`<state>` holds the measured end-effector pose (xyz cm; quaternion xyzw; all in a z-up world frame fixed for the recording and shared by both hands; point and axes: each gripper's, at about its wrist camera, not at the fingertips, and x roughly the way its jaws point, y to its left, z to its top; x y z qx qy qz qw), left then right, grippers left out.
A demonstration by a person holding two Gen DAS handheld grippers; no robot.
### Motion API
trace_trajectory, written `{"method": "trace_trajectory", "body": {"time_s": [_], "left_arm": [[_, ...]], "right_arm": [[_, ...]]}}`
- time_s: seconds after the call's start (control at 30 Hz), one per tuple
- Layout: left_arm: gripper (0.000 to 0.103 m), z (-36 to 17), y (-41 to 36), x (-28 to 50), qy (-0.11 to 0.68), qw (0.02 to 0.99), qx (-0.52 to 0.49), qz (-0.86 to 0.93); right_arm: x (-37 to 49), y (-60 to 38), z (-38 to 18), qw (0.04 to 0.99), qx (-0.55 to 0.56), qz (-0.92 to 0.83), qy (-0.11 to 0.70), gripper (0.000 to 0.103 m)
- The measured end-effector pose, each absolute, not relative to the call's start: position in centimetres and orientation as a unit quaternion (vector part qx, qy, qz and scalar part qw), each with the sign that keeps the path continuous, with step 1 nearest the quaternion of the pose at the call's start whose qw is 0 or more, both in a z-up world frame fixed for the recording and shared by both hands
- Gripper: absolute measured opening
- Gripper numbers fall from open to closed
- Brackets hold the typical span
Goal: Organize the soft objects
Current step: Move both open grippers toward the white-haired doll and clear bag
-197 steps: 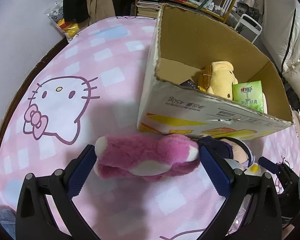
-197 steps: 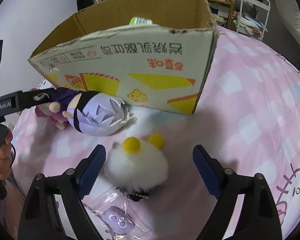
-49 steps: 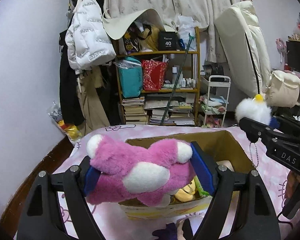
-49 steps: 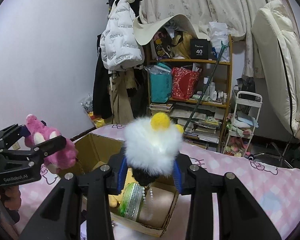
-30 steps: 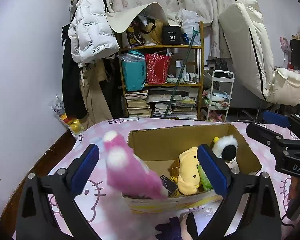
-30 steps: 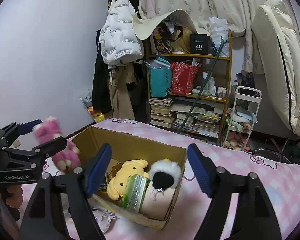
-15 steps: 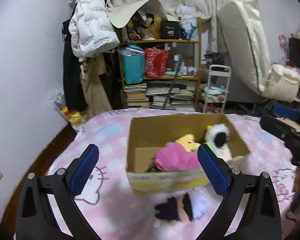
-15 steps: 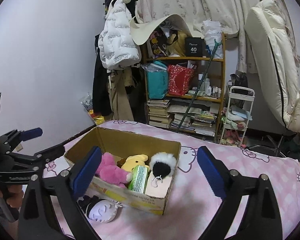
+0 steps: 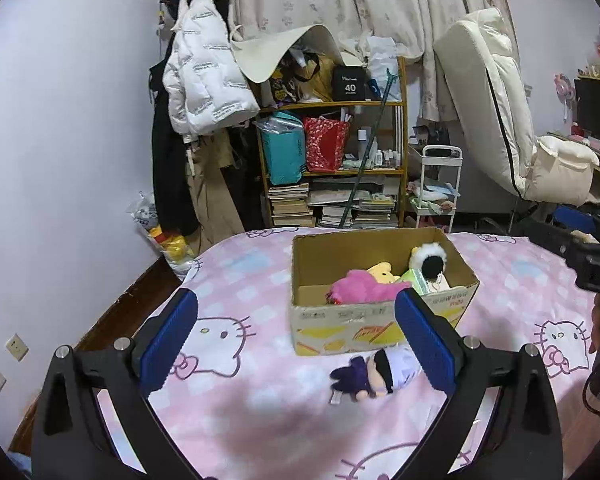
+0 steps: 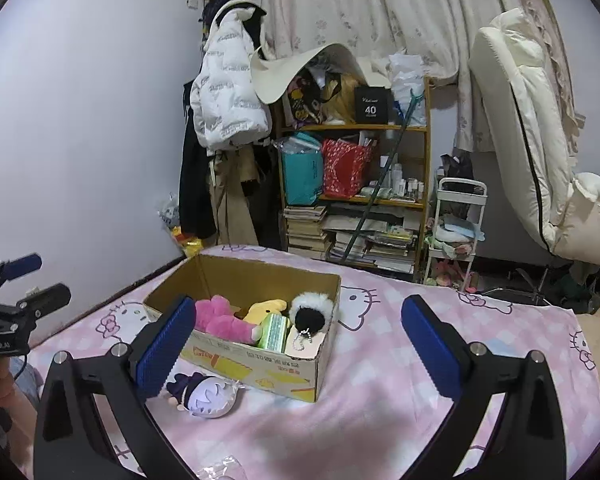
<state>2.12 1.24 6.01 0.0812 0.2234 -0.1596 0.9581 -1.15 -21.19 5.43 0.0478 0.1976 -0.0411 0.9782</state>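
Observation:
A cardboard box (image 9: 380, 322) (image 10: 260, 364) stands on the pink Hello Kitty bedsheet. Inside lie a pink plush (image 9: 360, 286) (image 10: 220, 318), a yellow plush (image 9: 382, 270) (image 10: 266, 307), a white fluffy ball toy (image 9: 430, 262) (image 10: 314, 312) and a green pack (image 10: 274, 332). In front of the box, on the sheet, rests a purple-haired doll (image 9: 376, 370) (image 10: 206, 396). My left gripper (image 9: 296, 340) hangs open and empty, back from the box. My right gripper (image 10: 296, 348) holds nothing; its jaws are wide and still opening.
Behind the bed stand a cluttered bookshelf (image 9: 336, 168), hanging coats (image 9: 204, 92), a small white cart (image 9: 440, 184) and a leaning cream mattress (image 9: 496, 104). A clear plastic bag (image 10: 220, 466) lies on the sheet near the right gripper. A hand (image 10: 4, 396) grips the left tool.
The pink plush and the white fluffy toy left the jaws and now lie in the box. Both grippers opened wide and drew back and up from the box.

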Motion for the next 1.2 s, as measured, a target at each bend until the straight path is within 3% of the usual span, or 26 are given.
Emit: {"method": "trace_trajectory", "body": {"time_s": [0.53,1.2], "left_arm": [[0.098,5.6,1.2,-0.4,0.232,0.952,0.096,-0.173],[0.098,2.7,-1.7,2.3,0.301,0.916,0.113,-0.242]], "right_arm": [[-4.5,-19.5,5.2,0.976,0.041,-0.059,0.208,0.103],[-1.4,-19.5,2.2,0.961,0.037,-0.042,0.272,0.103]]}}
